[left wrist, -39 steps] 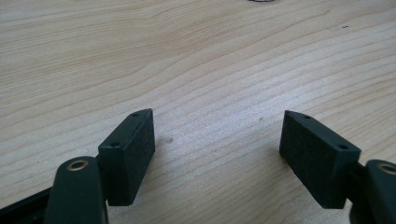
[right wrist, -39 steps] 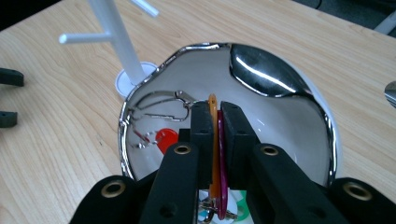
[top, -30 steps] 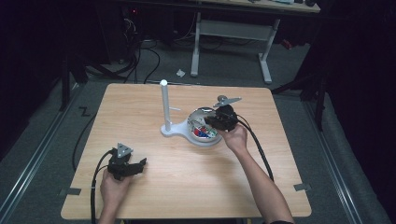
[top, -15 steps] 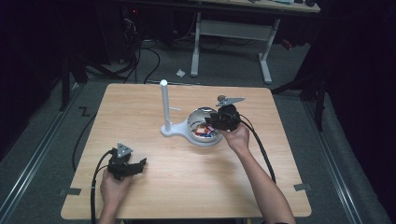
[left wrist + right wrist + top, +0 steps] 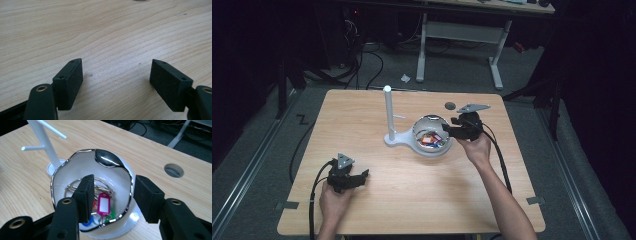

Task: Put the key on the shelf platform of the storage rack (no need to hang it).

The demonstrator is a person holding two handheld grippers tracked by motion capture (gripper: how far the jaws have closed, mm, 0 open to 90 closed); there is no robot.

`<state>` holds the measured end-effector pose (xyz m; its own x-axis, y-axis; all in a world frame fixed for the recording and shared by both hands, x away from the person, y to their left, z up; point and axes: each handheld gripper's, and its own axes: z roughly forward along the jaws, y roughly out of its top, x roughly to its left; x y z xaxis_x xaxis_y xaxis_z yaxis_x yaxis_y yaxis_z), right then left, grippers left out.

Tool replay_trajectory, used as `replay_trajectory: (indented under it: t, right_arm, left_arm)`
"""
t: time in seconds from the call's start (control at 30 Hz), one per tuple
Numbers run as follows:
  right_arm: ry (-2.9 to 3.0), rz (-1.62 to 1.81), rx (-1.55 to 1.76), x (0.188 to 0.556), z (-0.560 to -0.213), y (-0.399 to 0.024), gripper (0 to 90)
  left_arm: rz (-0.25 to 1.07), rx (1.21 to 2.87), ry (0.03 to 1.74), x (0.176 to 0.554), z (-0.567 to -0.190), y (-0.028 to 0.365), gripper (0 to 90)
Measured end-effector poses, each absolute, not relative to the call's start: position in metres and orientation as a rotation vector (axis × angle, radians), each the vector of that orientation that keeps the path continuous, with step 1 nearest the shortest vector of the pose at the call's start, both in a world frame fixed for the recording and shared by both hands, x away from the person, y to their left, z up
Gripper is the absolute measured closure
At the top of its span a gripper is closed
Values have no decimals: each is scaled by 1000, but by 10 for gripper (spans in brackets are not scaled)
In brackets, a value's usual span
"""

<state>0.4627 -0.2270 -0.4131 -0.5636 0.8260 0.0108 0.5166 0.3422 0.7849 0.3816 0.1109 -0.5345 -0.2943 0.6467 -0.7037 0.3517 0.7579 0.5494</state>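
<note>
A: Start at the left. What is the left hand-held gripper [image 5: 357, 176] doing?

B: It rests on the worktop [image 5: 362, 115] at about 7 o'clock, jaws spread wide over bare wood, nothing between them. It sits where it sat a second ago.

A: And moving right?

B: A white peg stand [image 5: 389, 116] rises near the middle, and touching its base at 3 o'clock is the shiny bowl [image 5: 430, 121] holding the key tags [image 5: 104, 203]: a pink one, with orange, blue and green beside it, on wire rings.

A: Which hand-held gripper is nearer to them?

B: The right hand-held gripper [image 5: 448, 130], by far. It hovers at the bowl's 3 o'clock rim, and in the right gripper view the tags lie straight ahead and below, about 12 o'clock from the jaws. The pink tag's long axis runs roughly along the line of reach.

A: Its state?

B: Parted and empty; the jaws have just been opening, with one pad over the bowl's inside and the other over its rim.

A: What differs from earlier?

B: A second ago that hand was lower over the bowl; it has since lifted and drawn slightly toward 3 o'clock.
</note>
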Motion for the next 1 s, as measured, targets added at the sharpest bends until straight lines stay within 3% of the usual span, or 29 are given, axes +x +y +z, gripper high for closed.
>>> replay_trajectory:
  t: [1.0]
  right_arm:
    - [2119, 1126, 1248, 416, -390, -277, 468]
  left_arm:
    - [362, 774, 1899, 382, -535, 111, 269]
